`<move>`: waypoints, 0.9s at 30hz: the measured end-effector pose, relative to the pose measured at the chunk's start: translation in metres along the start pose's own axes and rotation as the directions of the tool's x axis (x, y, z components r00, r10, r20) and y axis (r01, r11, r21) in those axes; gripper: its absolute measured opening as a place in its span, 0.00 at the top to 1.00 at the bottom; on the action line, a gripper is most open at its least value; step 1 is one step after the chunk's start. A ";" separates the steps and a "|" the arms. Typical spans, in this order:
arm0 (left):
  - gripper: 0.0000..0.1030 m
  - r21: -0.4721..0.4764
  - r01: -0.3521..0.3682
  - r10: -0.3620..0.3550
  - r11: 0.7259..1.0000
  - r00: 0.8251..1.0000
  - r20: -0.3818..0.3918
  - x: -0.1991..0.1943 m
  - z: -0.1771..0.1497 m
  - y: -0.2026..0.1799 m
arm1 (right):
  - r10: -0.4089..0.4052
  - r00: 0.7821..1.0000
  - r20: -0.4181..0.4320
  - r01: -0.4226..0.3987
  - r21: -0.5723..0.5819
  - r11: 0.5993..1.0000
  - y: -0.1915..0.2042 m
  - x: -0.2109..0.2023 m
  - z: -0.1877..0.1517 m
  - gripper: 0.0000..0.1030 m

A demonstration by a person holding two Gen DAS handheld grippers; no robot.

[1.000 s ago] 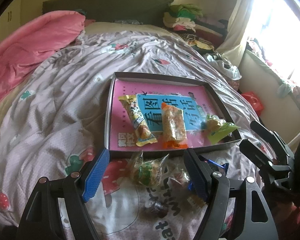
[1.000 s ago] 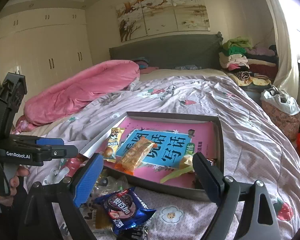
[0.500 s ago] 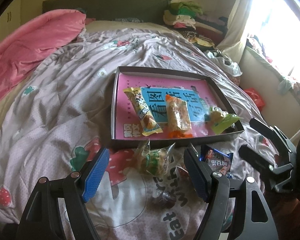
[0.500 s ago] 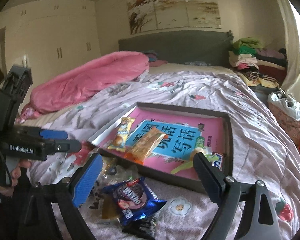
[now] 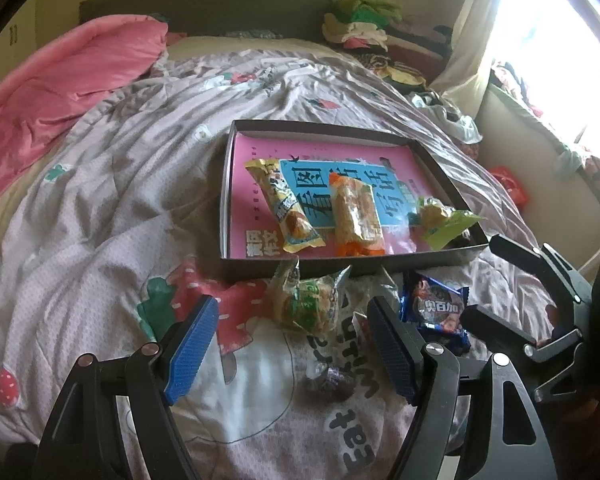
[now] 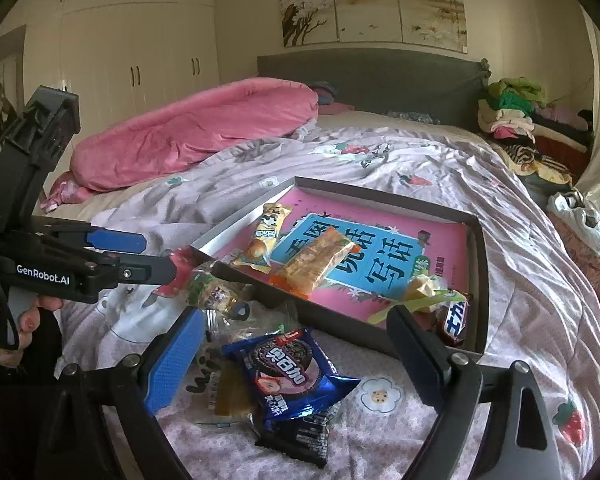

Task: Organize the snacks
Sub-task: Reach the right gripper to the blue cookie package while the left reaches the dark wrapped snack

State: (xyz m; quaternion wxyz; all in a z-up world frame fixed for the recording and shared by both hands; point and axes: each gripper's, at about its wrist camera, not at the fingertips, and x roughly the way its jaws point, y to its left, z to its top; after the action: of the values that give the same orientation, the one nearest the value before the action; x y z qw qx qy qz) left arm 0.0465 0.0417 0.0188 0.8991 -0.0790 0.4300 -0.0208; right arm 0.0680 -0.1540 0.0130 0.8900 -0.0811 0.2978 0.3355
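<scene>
Snacks [image 5: 355, 214] inside shallow box [image 5: 225, 196]

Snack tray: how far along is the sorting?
Done: the tray holds a yellow snack, an orange bar, a green-wrapped piece.
In hand: nothing. Left gripper and right gripper are open.
Left: blue cookie pack, green-label bag, dark candy lie on the quilt.

Quilt [image 5: 112, 216]: matt printed cloth, creased. Tray [image 5: 225, 196]: dull dark card; glossy pink book cover [image 6: 440, 248] inside. Blue cookie pack [image 6: 288, 372]: shiny foil. Clear wrapper [image 5: 306, 304]: crinkled plastic. Tool pads [image 5: 190, 344]: ribbed blue rubber.
</scene>
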 end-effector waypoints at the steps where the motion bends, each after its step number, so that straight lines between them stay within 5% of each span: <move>1: 0.24 0.001 -0.002 0.002 1.000 1.000 -0.001 0.000 -0.001 0.000 | 0.000 1.000 0.000 0.000 0.000 1.000 0.000 0.000 0.000 0.10; 27: 0.24 0.075 0.020 -0.010 0.997 0.993 -0.120 0.022 -0.035 -0.022 | -0.014 0.995 -0.101 0.005 -0.093 0.996 0.011 0.016 -0.014 0.10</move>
State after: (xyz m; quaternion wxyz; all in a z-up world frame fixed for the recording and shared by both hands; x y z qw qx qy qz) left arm 0.0340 0.0138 -0.0165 0.8740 -0.0465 0.4812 -0.0486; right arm 0.0641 -0.1418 -0.0068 0.8706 -0.1406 0.3264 0.3401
